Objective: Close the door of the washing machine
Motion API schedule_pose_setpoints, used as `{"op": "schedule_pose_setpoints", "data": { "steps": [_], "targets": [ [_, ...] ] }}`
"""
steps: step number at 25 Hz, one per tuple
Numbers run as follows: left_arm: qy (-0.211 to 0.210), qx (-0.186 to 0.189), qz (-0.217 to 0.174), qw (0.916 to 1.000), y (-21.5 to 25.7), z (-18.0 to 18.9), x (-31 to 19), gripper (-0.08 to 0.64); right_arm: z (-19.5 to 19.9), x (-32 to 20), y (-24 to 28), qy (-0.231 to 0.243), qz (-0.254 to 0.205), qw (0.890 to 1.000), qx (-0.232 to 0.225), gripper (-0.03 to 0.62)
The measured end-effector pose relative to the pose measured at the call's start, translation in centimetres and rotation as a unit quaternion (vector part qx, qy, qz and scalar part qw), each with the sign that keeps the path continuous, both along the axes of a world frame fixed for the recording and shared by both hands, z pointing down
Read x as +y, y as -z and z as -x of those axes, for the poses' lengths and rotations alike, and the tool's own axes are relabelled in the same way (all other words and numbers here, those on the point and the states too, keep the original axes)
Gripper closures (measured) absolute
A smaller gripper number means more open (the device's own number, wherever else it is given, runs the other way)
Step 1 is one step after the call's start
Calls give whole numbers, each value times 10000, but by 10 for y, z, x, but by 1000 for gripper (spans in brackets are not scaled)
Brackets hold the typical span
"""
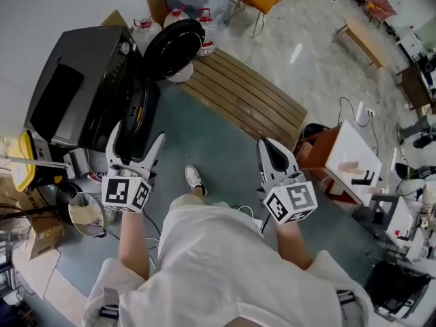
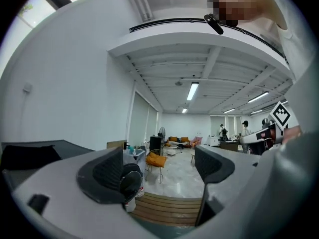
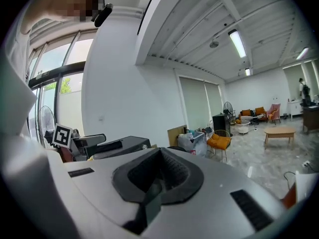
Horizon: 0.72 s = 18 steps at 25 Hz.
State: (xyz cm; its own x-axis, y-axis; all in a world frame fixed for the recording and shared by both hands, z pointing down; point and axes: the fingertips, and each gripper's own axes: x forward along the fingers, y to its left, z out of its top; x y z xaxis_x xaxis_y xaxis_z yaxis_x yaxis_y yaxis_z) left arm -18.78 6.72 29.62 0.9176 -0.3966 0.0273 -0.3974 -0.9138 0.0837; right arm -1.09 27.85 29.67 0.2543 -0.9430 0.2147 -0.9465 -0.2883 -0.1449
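Note:
The dark grey washing machine (image 1: pixel 82 80) stands at the upper left in the head view, its round black door (image 1: pixel 174 46) swung wide open toward the wooden platform. My left gripper (image 1: pixel 138 136) hangs just in front of the machine's drum opening, jaws spread wide and holding nothing. In the left gripper view the door (image 2: pixel 130 183) shows beyond the left pad, with my left gripper (image 2: pixel 159 171) open. My right gripper (image 1: pixel 271 148) is out over the grey floor mat, well apart from the machine. My right gripper (image 3: pixel 158 176) has its pads pressed together on nothing; the machine (image 3: pixel 119 146) lies to its left.
A slatted wooden platform (image 1: pixel 245 94) lies beside the open door, with large water bottles (image 1: pixel 146 27) behind it. A wire-grille fan (image 1: pixel 85 213) and boxes sit at the lower left. A white desk (image 1: pixel 354 159) and cables are on the right. The person's shoe (image 1: pixel 195 179) is on the mat.

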Motion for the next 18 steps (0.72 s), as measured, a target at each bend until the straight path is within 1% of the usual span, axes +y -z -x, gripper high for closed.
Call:
{"op": "schedule_pose_setpoints", "data": {
  "steps": [4, 7, 10, 13, 16, 18],
  "targets": [
    [-54, 69, 23, 10000, -5, -40, -63, 129, -20, -70, 15, 234, 158, 9992, 290, 597],
    [-170, 155, 138, 9996, -13, -67, -99, 129, -30, -111, 21, 296, 213, 9987, 351, 597],
    [-276, 160, 224, 9992, -18, -88, -124, 129, -34, -143, 22, 397, 214, 9986, 288, 597],
    [-384, 106, 327, 9987, -22, -108, -138, 129, -42, -162, 22, 508, 260, 9981, 216, 597],
    [-493, 77, 379, 9980, -26, -135, -150, 129, -63, -180, 16, 571, 367, 9976, 132, 597],
    [-515, -43, 356, 9980, -30, -152, -160, 129, -80, -196, 6, 622, 427, 9971, 27, 597]
  ]
}}
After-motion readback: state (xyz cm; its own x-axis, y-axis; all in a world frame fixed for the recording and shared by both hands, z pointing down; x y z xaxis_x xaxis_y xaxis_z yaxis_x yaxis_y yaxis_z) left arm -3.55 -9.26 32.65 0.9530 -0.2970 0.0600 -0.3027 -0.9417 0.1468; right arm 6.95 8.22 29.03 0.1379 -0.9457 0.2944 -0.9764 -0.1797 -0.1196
